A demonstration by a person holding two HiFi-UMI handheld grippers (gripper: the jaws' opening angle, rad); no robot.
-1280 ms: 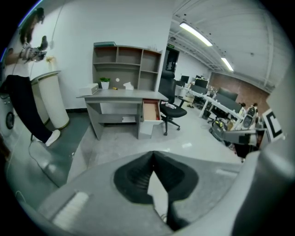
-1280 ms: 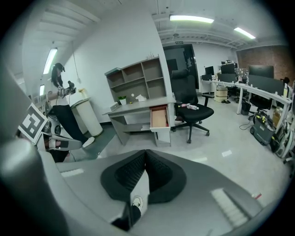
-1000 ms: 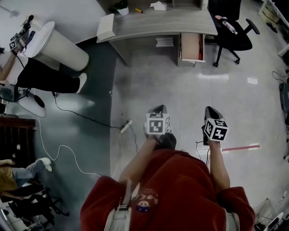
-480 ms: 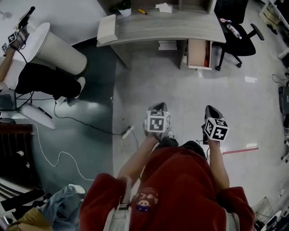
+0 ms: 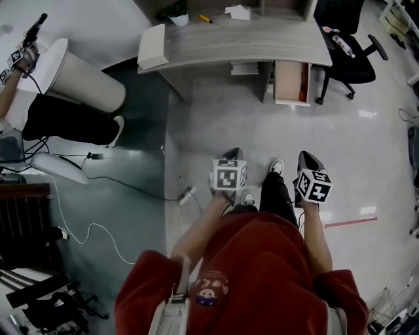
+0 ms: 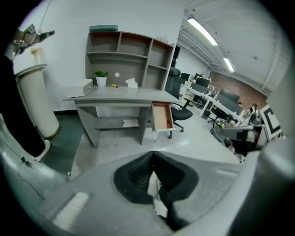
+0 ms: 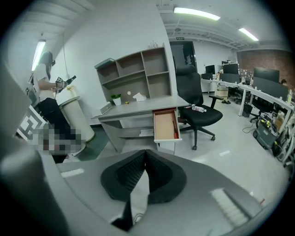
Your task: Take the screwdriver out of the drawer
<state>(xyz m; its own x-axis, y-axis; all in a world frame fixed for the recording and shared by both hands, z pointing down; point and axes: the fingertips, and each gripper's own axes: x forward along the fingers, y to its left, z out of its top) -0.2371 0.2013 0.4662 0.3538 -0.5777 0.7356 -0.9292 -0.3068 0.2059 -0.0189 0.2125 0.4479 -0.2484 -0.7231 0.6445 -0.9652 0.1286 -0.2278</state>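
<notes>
Facing the desk [image 5: 262, 42] from well back on the open floor, the person holds both tools out low in front. The left gripper [image 6: 152, 156] has its jaws pressed together with nothing between them, and the right gripper [image 7: 145, 154] is the same: pads meeting, empty.

The drawer [image 5: 287, 78] hangs pulled out under the desk's right end, near the office chair [image 5: 347, 46]. The screwdriver [image 5: 302, 82] is, I think, the slim red thing lying along the drawer's right inner wall, though it is too small here to be sure. The rest of the drawer floor looks bare.

Several things could go wrong from here:
- Neither tool can take anything until its jaws part, so a reach made with them closed would only nudge the screwdriver about.
- It lies hard by the wall, which leaves little room for a pad on that side. A jaw may catch the drawer's edge, or pinch only the tip and let it slip.
- The chair crowds the right approach and could be bumped.
- A cable [image 5: 131, 184] trails across the floor toward the person's left foot (easy to miss with the eyes on the desk) and could snag a step.
- A yellow-handled tool [image 5: 206, 17] on the desk top might be taken by mistake.
</notes>
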